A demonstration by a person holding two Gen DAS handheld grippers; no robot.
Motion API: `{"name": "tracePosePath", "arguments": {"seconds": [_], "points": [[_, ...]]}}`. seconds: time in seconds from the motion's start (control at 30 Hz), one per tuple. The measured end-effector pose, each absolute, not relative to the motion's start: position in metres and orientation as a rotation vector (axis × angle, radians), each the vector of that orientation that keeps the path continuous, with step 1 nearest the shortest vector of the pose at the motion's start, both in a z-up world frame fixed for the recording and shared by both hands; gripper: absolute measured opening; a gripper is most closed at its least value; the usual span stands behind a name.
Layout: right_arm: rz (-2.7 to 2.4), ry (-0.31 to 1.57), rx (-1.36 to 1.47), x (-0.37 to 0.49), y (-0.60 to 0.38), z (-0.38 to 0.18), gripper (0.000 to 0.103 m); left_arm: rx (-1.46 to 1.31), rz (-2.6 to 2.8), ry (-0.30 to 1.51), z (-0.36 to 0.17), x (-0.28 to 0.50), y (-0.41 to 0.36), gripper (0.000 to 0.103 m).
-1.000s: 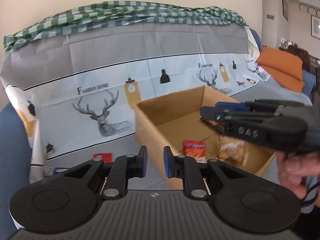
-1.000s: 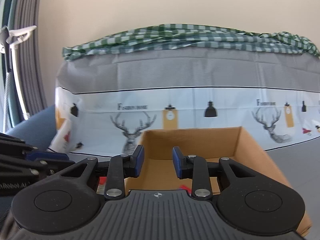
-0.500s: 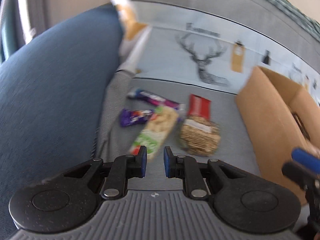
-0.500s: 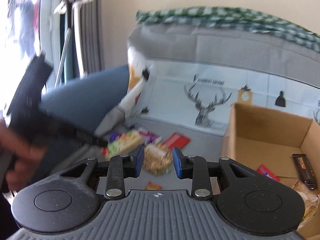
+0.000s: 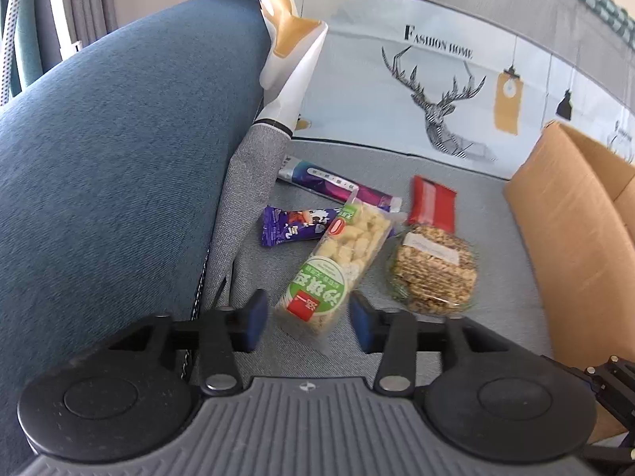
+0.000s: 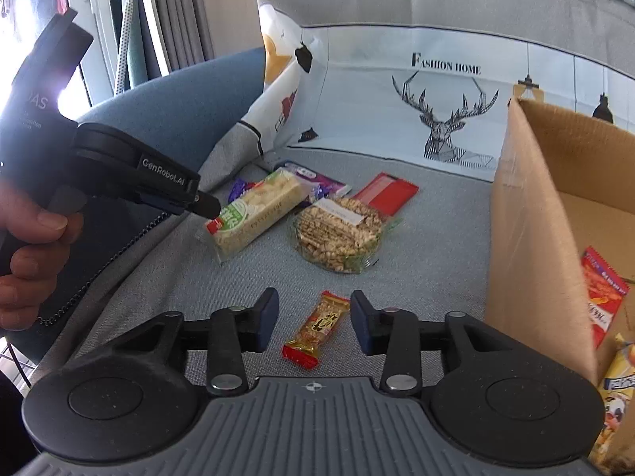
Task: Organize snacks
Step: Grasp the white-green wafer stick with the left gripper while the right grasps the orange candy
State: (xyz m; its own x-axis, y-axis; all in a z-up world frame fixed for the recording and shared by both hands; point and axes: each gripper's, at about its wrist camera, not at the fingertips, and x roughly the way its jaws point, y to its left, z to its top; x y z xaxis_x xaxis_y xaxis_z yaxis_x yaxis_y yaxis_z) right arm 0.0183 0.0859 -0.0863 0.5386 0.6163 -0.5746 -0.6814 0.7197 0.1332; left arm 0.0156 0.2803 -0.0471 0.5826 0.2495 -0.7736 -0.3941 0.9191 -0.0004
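Observation:
Snacks lie on the grey sofa seat. A green-labelled puffed snack bar (image 5: 337,269) lies with its near end between the fingers of my open left gripper (image 5: 307,319); it also shows in the right wrist view (image 6: 254,210), with the left gripper (image 6: 204,204) at its end. Beside it are a round cracker pack (image 5: 432,267), a red packet (image 5: 432,204), a purple wrapper (image 5: 293,226) and a long purple bar (image 5: 337,186). My open right gripper (image 6: 313,317) straddles a small gold-and-red candy bar (image 6: 317,325). The cardboard box (image 6: 532,238) stands to the right with several snacks inside.
A blue sofa arm (image 5: 111,166) rises on the left. A deer-print cover (image 6: 436,111) drapes the backrest behind the snacks. A printed cushion (image 5: 289,59) leans in the corner.
Both grippers swung left and down from the box toward the loose snacks. Both have opened wider. The left now brackets the green bar; the right brackets the gold candy bar.

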Motion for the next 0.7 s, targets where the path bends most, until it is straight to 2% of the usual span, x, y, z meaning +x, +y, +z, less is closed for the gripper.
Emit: {"name": "tracePosePath", "arguments": {"seconds": [0.07, 0.23, 0.3, 0.43, 0.53, 0.7], "points": [[0.778, 0.652, -0.124, 0.021, 0.091, -0.09, 0.049, -0.169, 0.381, 0.886, -0.051, 0.021, 0.28, 0.061], [0.761, 0.704, -0.168, 0.029, 0.104, -0.101, 0.055, -0.084, 0.373, 0.916, -0.062, 0.04, 0.273, 0.081], [0.743, 0.731, -0.175, 0.033, 0.109, -0.105, 0.062, -0.034, 0.371, 0.925, -0.067, 0.047, 0.269, 0.085], [0.7, 0.785, -0.189, 0.041, 0.114, -0.114, 0.062, 0.041, 0.394, 0.939, -0.077, 0.057, 0.266, 0.086], [0.691, 0.803, -0.191, 0.045, 0.116, -0.118, 0.057, 0.049, 0.402, 0.94, -0.082, 0.063, 0.268, 0.086], [0.675, 0.778, -0.223, 0.044, 0.117, -0.121, 0.029, 0.049, 0.403, 0.941, -0.086, 0.07, 0.27, 0.086]]}}
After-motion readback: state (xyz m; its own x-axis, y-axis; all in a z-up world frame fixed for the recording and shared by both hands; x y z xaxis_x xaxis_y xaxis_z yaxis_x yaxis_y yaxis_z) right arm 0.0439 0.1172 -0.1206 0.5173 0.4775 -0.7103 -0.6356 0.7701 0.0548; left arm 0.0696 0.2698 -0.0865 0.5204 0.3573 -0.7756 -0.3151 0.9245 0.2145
